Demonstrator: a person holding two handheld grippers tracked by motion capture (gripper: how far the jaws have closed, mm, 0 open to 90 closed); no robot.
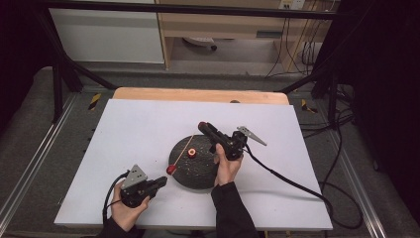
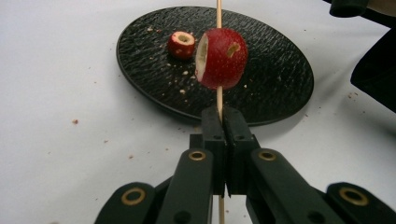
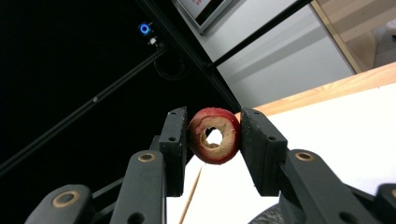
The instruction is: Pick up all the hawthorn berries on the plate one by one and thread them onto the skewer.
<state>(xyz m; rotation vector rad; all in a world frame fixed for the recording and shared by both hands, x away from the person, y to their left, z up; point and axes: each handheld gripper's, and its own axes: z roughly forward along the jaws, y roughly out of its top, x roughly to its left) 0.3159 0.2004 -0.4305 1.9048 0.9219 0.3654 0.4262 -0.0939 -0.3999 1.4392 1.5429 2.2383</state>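
My left gripper is near the table's front left, shut on the lower end of a thin wooden skewer. A red hollowed fruit piece is threaded on the skewer just beyond the jaws, at the near rim of a black textured plate. A smaller red cored piece lies on the plate. My right gripper hovers over the plate's far side, shut on a red fruit ring with a hole through it. The skewer's tip shows below that ring.
The white tabletop has small crumbs near the plate. A wooden edge runs along its far side. Black frame bars stand around the table. The right gripper's cable trails off to the right.
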